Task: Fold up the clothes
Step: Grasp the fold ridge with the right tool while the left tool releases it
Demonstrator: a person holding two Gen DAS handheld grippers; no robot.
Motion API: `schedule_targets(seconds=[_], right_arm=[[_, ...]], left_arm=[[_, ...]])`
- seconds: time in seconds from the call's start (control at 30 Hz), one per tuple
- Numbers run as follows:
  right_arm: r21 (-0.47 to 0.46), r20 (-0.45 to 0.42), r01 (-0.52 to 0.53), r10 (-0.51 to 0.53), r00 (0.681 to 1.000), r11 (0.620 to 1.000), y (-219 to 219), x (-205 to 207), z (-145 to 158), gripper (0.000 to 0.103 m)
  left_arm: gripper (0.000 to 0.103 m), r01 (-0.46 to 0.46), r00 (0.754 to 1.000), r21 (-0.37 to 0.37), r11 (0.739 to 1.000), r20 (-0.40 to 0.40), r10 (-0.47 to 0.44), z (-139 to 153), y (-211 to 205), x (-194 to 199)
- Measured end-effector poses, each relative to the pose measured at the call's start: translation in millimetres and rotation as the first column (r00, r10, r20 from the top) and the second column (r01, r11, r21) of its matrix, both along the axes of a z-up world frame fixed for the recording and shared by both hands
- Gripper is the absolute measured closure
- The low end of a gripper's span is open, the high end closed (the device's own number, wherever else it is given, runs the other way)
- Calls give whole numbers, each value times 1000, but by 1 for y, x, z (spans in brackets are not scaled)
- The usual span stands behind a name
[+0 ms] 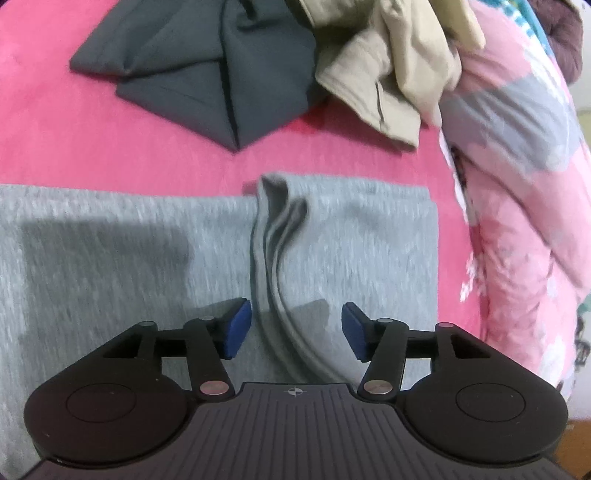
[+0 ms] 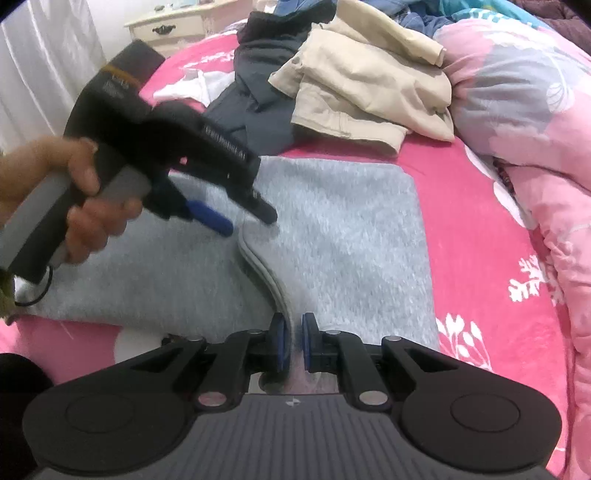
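Pinching the grey fleece garment's (image 2: 343,236) raised fold, the right gripper (image 2: 293,341) is clenched; the left gripper (image 1: 296,328) hangs released above it, dark (image 1: 207,74) and beige clothes (image 1: 388,74) heaped beyond.

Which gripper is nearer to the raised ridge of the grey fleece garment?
Right: the right gripper pinches the ridge; the left gripper hangs open over it, apart.

Black claw (image 1: 296,328), blue pads (image 1: 236,326), silver pivot screws.

A home bedroom: a bed (image 2: 461,206) spread with a pink floral sheet, a rumpled quilt (image 2: 524,110), heaped clothes (image 2: 362,85) and a cream bedside cabinet (image 2: 166,26) by white curtains (image 2: 48,62).
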State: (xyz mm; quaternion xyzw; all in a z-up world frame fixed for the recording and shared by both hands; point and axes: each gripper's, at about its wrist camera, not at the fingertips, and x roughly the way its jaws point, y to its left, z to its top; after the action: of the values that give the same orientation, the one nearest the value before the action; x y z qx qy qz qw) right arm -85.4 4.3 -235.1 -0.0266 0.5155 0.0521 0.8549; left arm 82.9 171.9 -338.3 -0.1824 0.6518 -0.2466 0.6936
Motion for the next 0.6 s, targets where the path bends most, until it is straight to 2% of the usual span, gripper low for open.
schedule_targets(seconds=[0.27,0.43,0.47,0.5,0.57,0.6], right_arm=[[19,18,-33,33,999,999,5,4,0,92],[7,16,-89,89,996,996,20,3,-15,89],[-16,7,-115,115,993,993,25,3,-19,82],[-46,0,-142,142,990,989,31,1,-22,68],[-96,5,-174,175,985,980,38,-9,-20,54],[-87,4,-162,163,987,983,35,-14,-18,46]], left_arm=[[46,-47,999,4,999,-18,47,-7,-13,8],[51,-11,1000,14,1000,6,11,-5,-23,11],[53,-6,1000,20,1000,7,5,-5,-24,11],[55,-1,1000,25,1000,7,1,-5,-24,11],[57,-1,1000,21,1000,-5,1,-6,-22,13],[57,0,1000,17,1000,-12,1,-7,-21,14]])
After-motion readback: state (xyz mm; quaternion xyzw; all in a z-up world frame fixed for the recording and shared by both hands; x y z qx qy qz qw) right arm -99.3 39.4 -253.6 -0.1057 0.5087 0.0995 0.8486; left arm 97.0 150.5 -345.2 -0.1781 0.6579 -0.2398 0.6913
